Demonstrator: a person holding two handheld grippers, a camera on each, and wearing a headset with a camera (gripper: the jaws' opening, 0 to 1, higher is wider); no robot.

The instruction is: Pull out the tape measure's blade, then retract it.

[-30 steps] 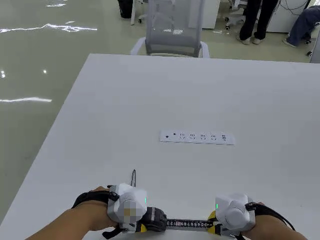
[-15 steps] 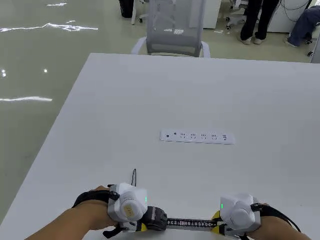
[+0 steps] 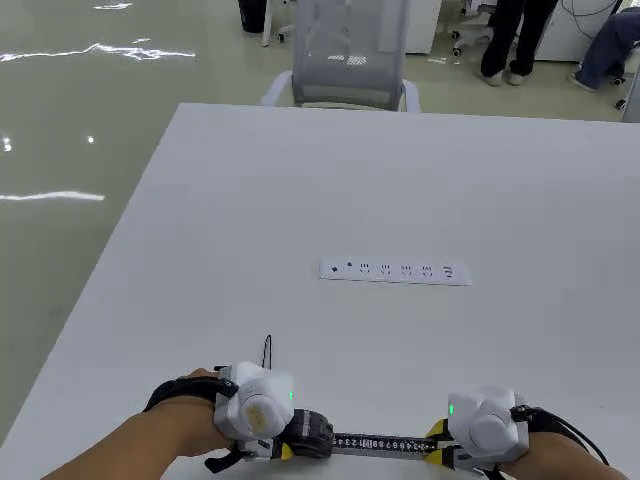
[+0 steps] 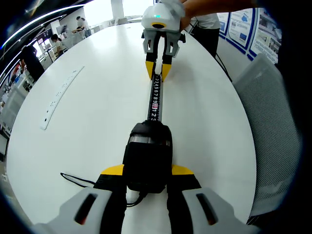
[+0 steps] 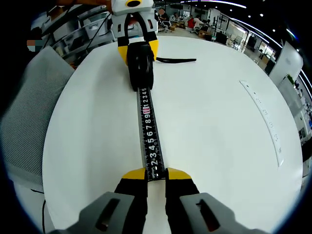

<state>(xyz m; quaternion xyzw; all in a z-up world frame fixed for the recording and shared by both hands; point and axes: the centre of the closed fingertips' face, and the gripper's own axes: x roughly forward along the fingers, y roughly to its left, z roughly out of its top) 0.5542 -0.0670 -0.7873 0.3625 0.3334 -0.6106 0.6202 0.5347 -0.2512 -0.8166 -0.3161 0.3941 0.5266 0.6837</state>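
The left gripper (image 4: pixel 148 171) pinches the black tape measure (image 4: pixel 147 148) by its case, at the near edge of the white table (image 3: pixel 300 190). The right gripper (image 5: pixel 156 174) has its jaws pressed on the end of the blade (image 5: pixel 148 126), which lies pulled out between the two grippers

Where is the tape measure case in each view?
Head view: case at the bottom edge, just left of centre.
Left gripper view: case lower centre, between the jaws.
Right gripper view: case top, left of centre, at the blade's far end.
Shared landmark: the power strip.
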